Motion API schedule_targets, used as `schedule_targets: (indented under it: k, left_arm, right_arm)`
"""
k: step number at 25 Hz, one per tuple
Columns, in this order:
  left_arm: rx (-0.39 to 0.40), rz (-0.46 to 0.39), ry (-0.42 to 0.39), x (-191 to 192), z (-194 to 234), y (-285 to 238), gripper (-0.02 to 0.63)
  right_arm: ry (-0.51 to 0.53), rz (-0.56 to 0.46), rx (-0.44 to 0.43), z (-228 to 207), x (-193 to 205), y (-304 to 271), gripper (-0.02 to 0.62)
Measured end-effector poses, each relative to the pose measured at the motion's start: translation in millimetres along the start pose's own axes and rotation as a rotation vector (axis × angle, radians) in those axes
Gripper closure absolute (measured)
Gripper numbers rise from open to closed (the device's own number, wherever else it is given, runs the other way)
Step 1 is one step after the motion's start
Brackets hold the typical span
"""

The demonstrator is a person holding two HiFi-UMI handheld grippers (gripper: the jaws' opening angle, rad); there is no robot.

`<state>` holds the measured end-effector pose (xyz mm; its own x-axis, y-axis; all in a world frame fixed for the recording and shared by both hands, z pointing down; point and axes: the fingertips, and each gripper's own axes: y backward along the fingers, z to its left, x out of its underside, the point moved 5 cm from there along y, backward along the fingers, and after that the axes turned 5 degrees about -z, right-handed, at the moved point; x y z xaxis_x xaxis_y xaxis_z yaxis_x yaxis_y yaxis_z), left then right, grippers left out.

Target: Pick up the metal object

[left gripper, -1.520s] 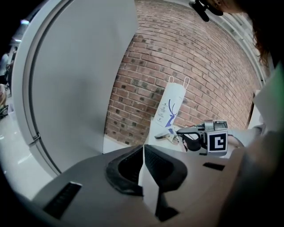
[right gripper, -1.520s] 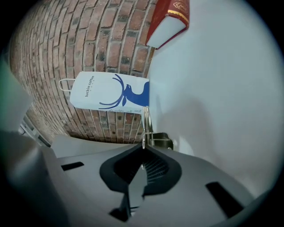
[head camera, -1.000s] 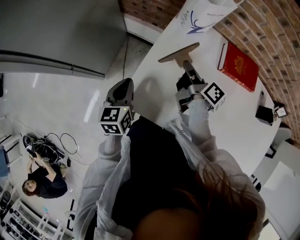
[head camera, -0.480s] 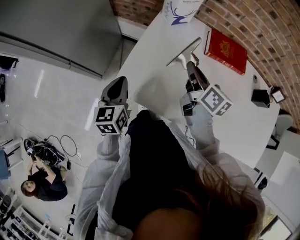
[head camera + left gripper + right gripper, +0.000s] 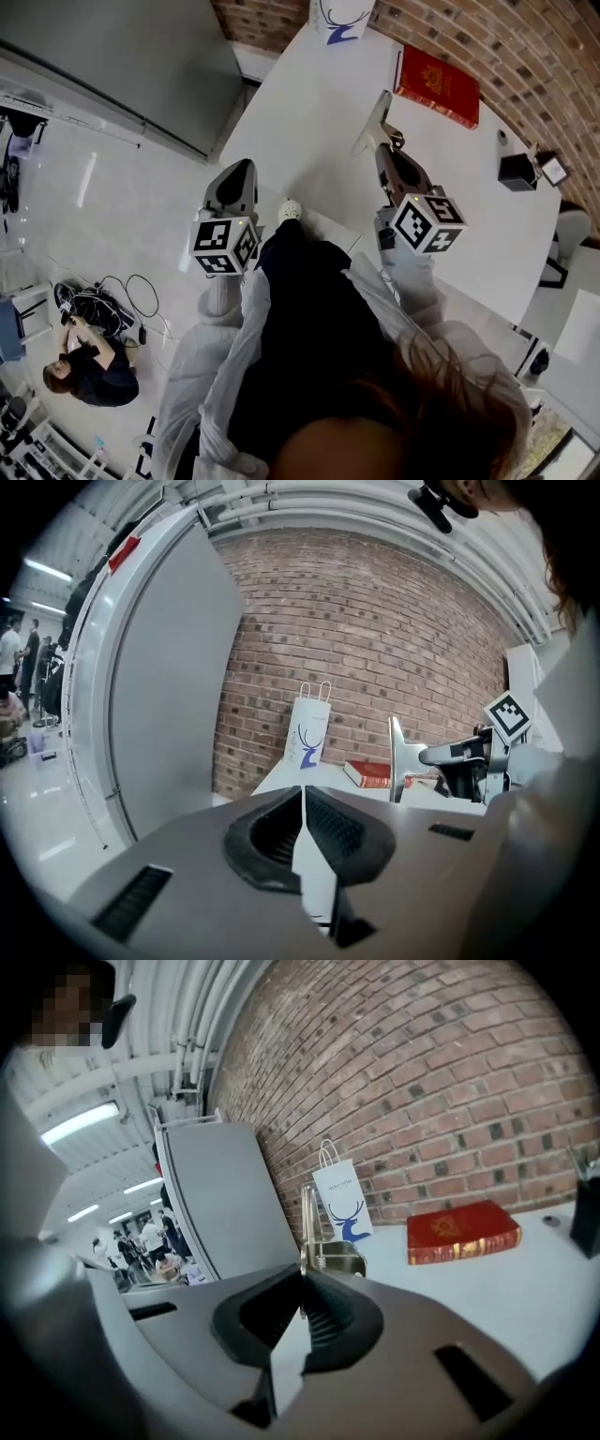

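Now we are clenching the right tool (image 5: 384, 150) on the metal object (image 5: 373, 122), which is sticking up from its tips over the bench (image 5: 309, 112). Beyond that tool a red book (image 5: 437, 85) is lying by the brick wall, with a paper bag (image 5: 336, 19) to its left and a small black box (image 5: 517, 171) off to the right. Our left tool (image 5: 236, 178) is hanging clenched on nothing near the bench's corner, with a grey cabinet (image 5: 112, 66) flanking its left. Bare bench top is lying open between both tools and the bag.

Overhead head view; gripper views toward wall (image 5: 375, 621)
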<state>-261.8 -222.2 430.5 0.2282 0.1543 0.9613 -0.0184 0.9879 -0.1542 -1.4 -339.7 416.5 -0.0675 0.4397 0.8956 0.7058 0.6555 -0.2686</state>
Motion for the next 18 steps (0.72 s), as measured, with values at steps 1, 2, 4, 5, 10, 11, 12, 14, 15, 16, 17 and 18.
schedule_targets:
  k: [1, 2, 4, 5, 10, 11, 12, 14, 15, 16, 17, 18]
  left_arm:
    - [0.001, -0.002, -0.003, 0, -3, 3, 0.58]
    - [0.003, -0.004, -0.005, 1, -6, 7, 0.58]
    - [0.006, -0.007, -0.009, 3, -10, 14, 0.58]
    - [0.008, -0.009, -0.01, 4, -13, 17, 0.58]
    - [0.022, -0.021, -0.016, 8, -25, 27, 0.58]
    - [0.024, -0.023, -0.017, 8, -27, 29, 0.58]
    - [0.026, -0.025, -0.017, 9, -29, 30, 0.58]
    - [0.032, -0.03, -0.017, 10, -32, 32, 0.58]
    - [0.034, -0.033, -0.015, 11, -34, 33, 0.58]
    - [0.035, -0.036, -0.012, 11, -35, 34, 0.58]
    - [0.037, -0.039, -0.007, 11, -36, 35, 0.58]
    - [0.038, -0.042, -0.004, 11, -38, 36, 0.58]
  right_arm:
    - [0.047, 0.007, 0.011, 1, 2, 6, 0.583]
    - [0.096, 0.015, 0.023, 1, 5, 12, 0.583]
    - [0.18, 0.032, 0.041, 3, 12, 22, 0.583]
    - [0.208, 0.041, 0.047, 3, 16, 27, 0.583]
    - [0.268, 0.066, 0.064, 4, 31, 43, 0.583]
    - [0.277, 0.066, 0.067, 4, 32, 46, 0.583]
    - [0.283, 0.064, 0.068, 4, 33, 48, 0.583]
    - [0.286, 0.057, 0.069, 4, 33, 52, 0.583]
    - [0.289, 0.054, 0.068, 4, 33, 53, 0.583]
    - [0.292, 0.053, 0.067, 4, 32, 54, 0.583]
    - [0.295, 0.052, 0.067, 4, 32, 56, 0.583]
    - [0.297, 0.053, 0.066, 5, 32, 57, 0.583]
